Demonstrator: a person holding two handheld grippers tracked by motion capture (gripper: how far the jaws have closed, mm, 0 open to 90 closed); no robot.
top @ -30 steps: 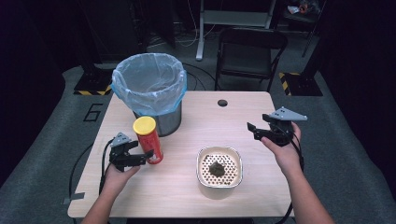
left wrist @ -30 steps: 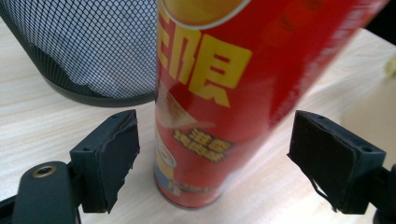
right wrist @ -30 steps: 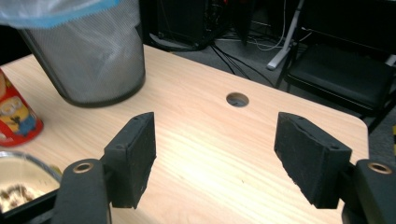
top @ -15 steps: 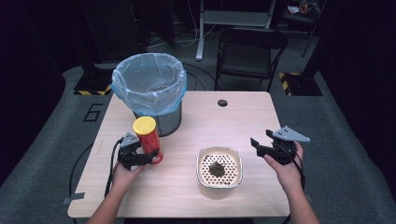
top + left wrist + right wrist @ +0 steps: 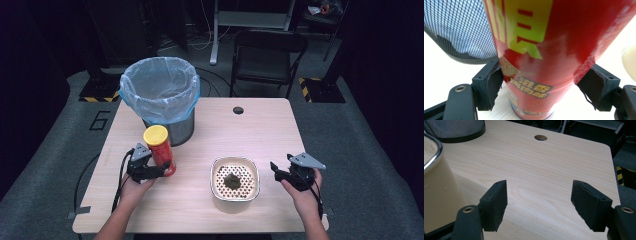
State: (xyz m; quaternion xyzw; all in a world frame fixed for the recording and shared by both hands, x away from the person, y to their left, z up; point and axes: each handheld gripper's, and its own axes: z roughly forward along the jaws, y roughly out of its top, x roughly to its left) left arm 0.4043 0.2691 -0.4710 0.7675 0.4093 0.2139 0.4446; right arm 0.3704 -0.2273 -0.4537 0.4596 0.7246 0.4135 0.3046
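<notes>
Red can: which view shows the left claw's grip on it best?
Left gripper view: both pads sit against the red can; the claw has just been closing. The high view shows the can upright by the bin, contact hidden.

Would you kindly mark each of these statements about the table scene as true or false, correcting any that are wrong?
1. The left hand-held gripper has its jaws on either side of the red chip can, pads against it. True; the jaws have just been closing on it.
2. The chip can lies on its side. False: it stands upright on the table.
3. The right hand-held gripper holds the cream container. False: its jaws are open with nothing between them, beside the container.
4. The mesh bin has a blue liner bag. True.
5. The cream container is empty. False: a dark lump sits inside on its perforated insert.
</notes>
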